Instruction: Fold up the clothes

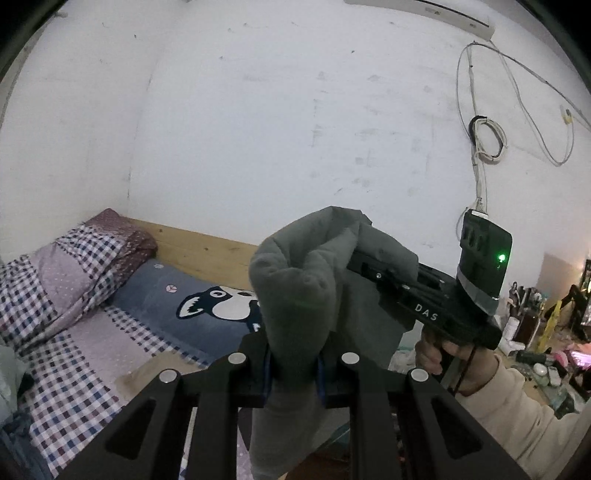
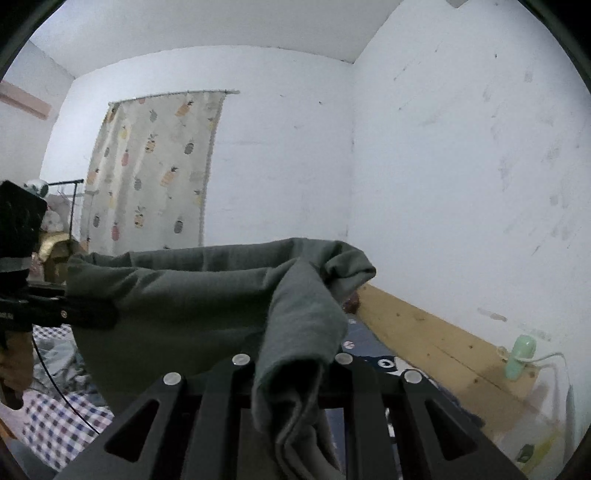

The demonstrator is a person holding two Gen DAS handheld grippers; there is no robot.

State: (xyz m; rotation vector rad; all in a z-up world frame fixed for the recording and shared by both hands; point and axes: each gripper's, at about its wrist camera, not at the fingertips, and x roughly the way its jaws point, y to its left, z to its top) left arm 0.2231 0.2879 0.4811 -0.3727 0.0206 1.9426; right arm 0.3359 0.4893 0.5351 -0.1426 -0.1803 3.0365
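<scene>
Between both tools | soft grey cloth garment [image 2: 192,291] hangs | left gripper [image 1: 294,363] and right gripper [image 2: 291,369] pinch it tight | keep top edge level, pull gently.

A home bedroom: bed [image 1: 85,354] with checked bedding, pineapple curtain [image 2: 155,166], wall air conditioner [image 1: 424,11].
</scene>
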